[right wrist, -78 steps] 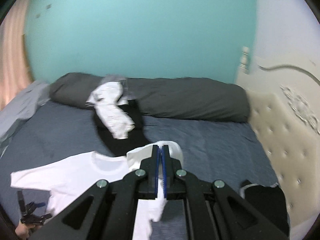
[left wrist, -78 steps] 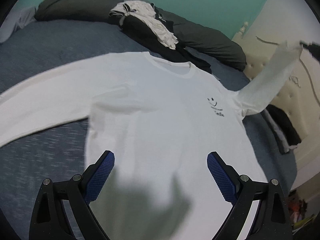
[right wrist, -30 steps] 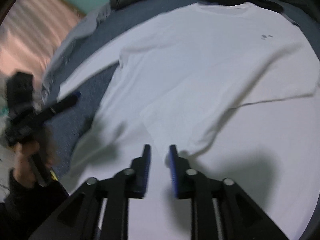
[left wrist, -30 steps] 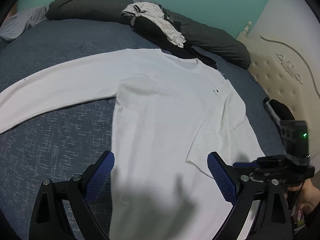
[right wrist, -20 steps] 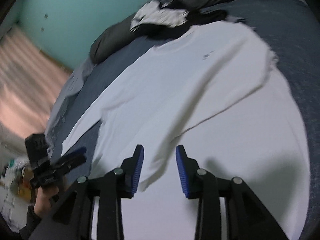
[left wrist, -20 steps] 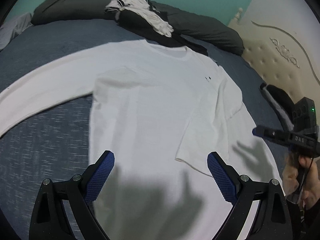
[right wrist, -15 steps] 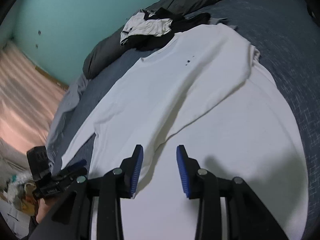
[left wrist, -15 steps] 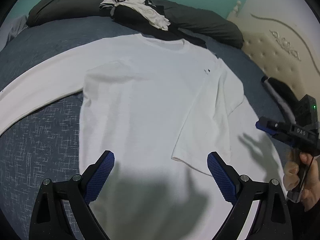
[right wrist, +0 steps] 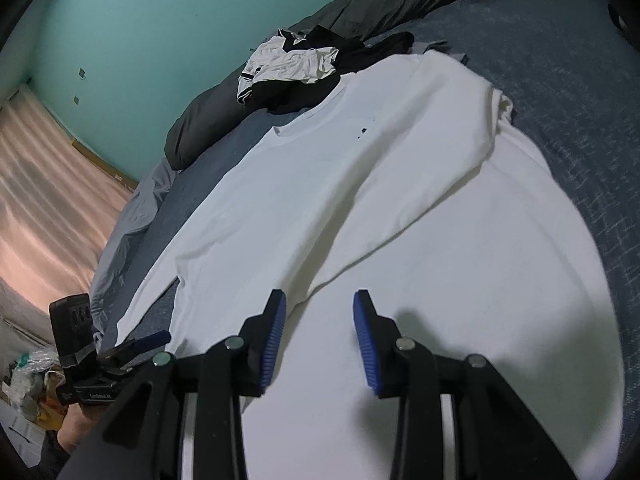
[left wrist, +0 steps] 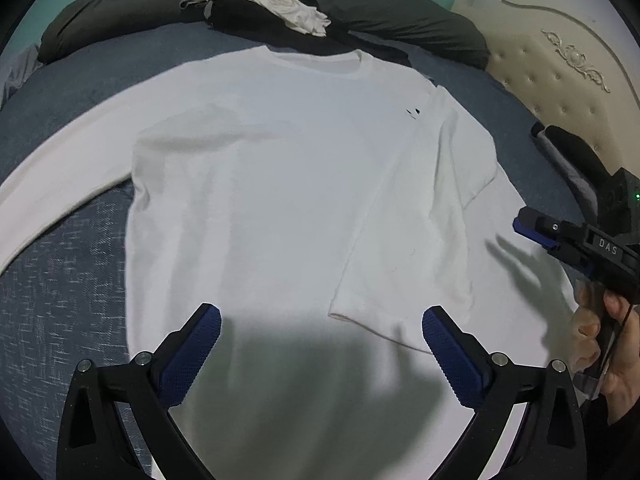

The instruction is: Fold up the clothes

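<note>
On the blue bed (left wrist: 60, 288), a white long-sleeved shirt (left wrist: 260, 184) is spread flat, one sleeve folded over its chest, the other stretched out sideways. Above the shirt's hem the left gripper (left wrist: 320, 354) is held, its jaws opening wide with nothing between them. The right gripper (right wrist: 318, 336) is kept beside that hem, jaws partly apart and empty. Beyond the shirt's collar, black and white clothes (left wrist: 260, 4) are heaped.

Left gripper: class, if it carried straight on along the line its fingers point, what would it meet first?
Most likely the white long-sleeved shirt, on its bare lower body. The left gripper points down with jaws opening and nothing between them; exact depth is unclear.
</note>
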Demonstrator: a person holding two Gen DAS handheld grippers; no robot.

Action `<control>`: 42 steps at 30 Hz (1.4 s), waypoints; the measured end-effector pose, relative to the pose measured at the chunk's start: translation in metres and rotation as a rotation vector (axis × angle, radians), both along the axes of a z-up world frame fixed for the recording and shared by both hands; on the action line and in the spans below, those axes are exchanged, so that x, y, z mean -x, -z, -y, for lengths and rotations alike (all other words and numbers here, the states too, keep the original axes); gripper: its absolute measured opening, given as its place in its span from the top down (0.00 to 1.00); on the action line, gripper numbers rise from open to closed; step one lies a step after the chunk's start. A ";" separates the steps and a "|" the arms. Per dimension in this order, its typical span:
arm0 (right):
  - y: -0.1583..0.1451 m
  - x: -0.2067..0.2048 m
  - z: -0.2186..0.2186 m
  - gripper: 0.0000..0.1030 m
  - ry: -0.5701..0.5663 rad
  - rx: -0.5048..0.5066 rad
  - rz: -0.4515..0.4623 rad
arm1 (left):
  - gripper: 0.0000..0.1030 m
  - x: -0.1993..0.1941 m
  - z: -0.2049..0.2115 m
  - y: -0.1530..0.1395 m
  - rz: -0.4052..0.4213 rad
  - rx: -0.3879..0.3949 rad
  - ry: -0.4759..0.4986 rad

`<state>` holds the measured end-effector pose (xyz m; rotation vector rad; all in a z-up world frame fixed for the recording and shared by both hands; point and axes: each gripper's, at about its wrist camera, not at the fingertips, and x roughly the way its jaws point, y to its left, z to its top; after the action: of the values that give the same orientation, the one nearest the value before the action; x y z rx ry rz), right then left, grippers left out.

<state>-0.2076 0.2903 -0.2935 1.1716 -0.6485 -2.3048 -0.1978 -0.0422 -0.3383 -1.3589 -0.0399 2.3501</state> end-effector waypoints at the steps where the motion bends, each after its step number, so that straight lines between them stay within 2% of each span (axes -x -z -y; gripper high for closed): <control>1: 0.002 0.001 0.000 0.66 -0.001 0.008 0.006 | 0.00 0.000 -0.001 0.001 0.004 -0.002 0.001; 8: 0.000 0.003 -0.011 0.66 0.002 0.003 -0.013 | 0.00 -0.007 -0.005 -0.005 -0.029 0.013 -0.016; 16: -0.011 0.006 -0.033 0.66 0.047 0.038 -0.034 | 0.00 -0.010 -0.011 -0.011 -0.017 0.052 -0.035; 25: -0.017 0.004 -0.047 0.66 0.067 0.072 -0.045 | 0.02 -0.010 -0.020 -0.008 0.025 0.050 -0.043; 30: -0.019 0.005 -0.049 0.66 0.070 0.081 -0.046 | 0.24 -0.014 -0.024 -0.001 0.053 0.063 -0.028; 32: -0.020 0.005 -0.048 0.66 0.066 0.087 -0.046 | 0.30 -0.015 -0.025 0.001 0.065 0.063 -0.023; 35: -0.022 0.006 -0.046 0.66 0.058 0.087 -0.050 | 0.35 -0.014 -0.024 0.003 0.073 0.056 -0.027; 41: -0.020 0.007 -0.044 0.66 0.053 0.100 -0.046 | 0.38 -0.008 -0.027 0.008 0.091 0.050 -0.024; 42: -0.020 0.008 -0.045 0.66 0.055 0.103 -0.044 | 0.47 -0.007 -0.028 0.008 0.093 0.047 -0.019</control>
<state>-0.2152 0.3353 -0.2736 1.0658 -0.7816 -2.3061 -0.1910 -0.0145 -0.3463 -1.4957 -0.0253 2.3157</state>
